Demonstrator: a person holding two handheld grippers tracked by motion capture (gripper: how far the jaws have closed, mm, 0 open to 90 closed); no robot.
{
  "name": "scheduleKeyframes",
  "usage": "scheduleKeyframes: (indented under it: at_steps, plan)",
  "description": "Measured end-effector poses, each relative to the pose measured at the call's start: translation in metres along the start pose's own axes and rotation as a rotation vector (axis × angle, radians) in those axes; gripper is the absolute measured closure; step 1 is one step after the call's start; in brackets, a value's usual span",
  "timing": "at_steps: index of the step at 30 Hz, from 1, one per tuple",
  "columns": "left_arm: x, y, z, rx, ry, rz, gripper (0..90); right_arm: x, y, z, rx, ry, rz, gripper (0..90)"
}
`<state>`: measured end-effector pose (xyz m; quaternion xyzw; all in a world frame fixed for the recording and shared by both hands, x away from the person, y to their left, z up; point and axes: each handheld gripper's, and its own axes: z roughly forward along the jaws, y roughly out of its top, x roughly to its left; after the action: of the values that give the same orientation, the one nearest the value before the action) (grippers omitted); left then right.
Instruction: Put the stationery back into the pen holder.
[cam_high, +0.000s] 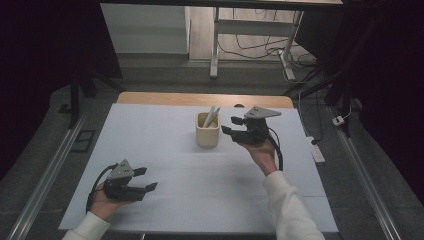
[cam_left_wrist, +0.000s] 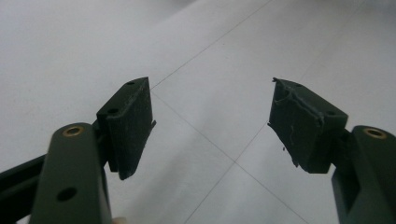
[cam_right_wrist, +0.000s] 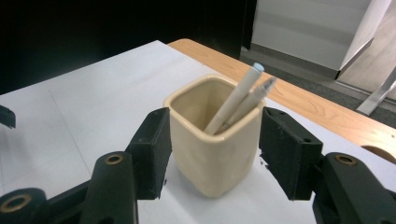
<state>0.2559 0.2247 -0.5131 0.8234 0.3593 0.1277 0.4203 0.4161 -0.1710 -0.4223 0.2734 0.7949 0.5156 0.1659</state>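
Right gripper view: cream squarish cup (cam_right_wrist: 212, 149), glossy, 2 white pens (cam_right_wrist: 236, 100) inside; right hand-held gripper (cam_right_wrist: 212, 154) open, straddling it.

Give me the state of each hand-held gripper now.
Left hand-held gripper: open, nothing between the jaws.
Right hand-held gripper: open, jaws flanking the cream pen cup, not gripping it.

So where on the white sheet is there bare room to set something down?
Free: the sheet's middle, between the left gripper and the cream square cup, and its far-left stretch. Crowded: the far right, where the right gripper sits beside the cup.
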Motion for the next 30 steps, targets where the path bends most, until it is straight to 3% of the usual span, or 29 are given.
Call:
scheduleKeyframes:
  at_steps: [10,17,24,30]
  plan:
    - [0.003,0.0,0.006,0.011,-0.006,-0.008,30.2,0.007,-0.024,-0.015,0.026,-0.006,-0.005,42.3]
    - [0.004,-0.001,0.005,0.01,-0.008,-0.016,30.1,0.014,-0.041,-0.044,0.02,-0.01,-0.017,42.4]
    - [0.005,-0.003,0.003,0.008,0.004,-0.032,30.1,0.018,-0.068,-0.069,0.019,-0.008,0.008,42.2]
    - [0.005,-0.006,-0.002,0.005,0.019,-0.038,30.1,0.022,-0.089,-0.097,0.024,-0.039,0.004,42.3]
